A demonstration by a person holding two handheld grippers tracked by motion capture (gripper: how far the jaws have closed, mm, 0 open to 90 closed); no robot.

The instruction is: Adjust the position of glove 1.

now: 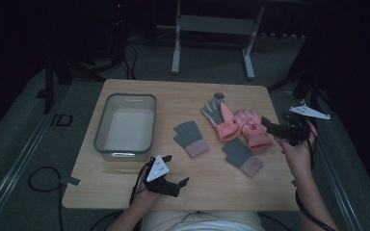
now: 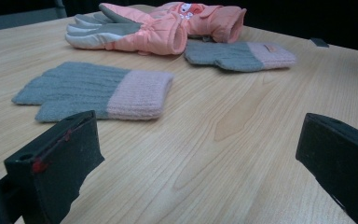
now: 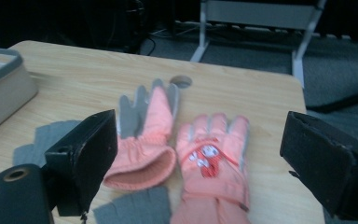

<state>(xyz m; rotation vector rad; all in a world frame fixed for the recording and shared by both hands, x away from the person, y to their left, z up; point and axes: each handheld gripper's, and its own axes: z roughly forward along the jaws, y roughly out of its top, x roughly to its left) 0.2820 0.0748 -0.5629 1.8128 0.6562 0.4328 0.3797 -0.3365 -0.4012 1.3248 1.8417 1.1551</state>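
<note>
A: From up high, what is on the table (image 1: 125,173)?

B: A grey tub (image 1: 125,124) sits near the left edge. Two grey knit mittens with pink cuffs lie in the middle, the left mitten (image 1: 191,138) and the right mitten (image 1: 243,157). Two pink ski gloves (image 1: 233,123) lie side by side near the right edge. The left gripper (image 1: 176,184) is at the near edge, open wide, holding nothing. The right gripper (image 1: 274,130) is at the right edge, just beside the gloves.

A: And the left gripper view?

B: Its jaws stand far apart and empty. The left mitten (image 2: 98,89) lies flat just ahead.

A: The right gripper view?

B: Jaws wide apart, empty, above the ski gloves (image 3: 182,140).
</note>
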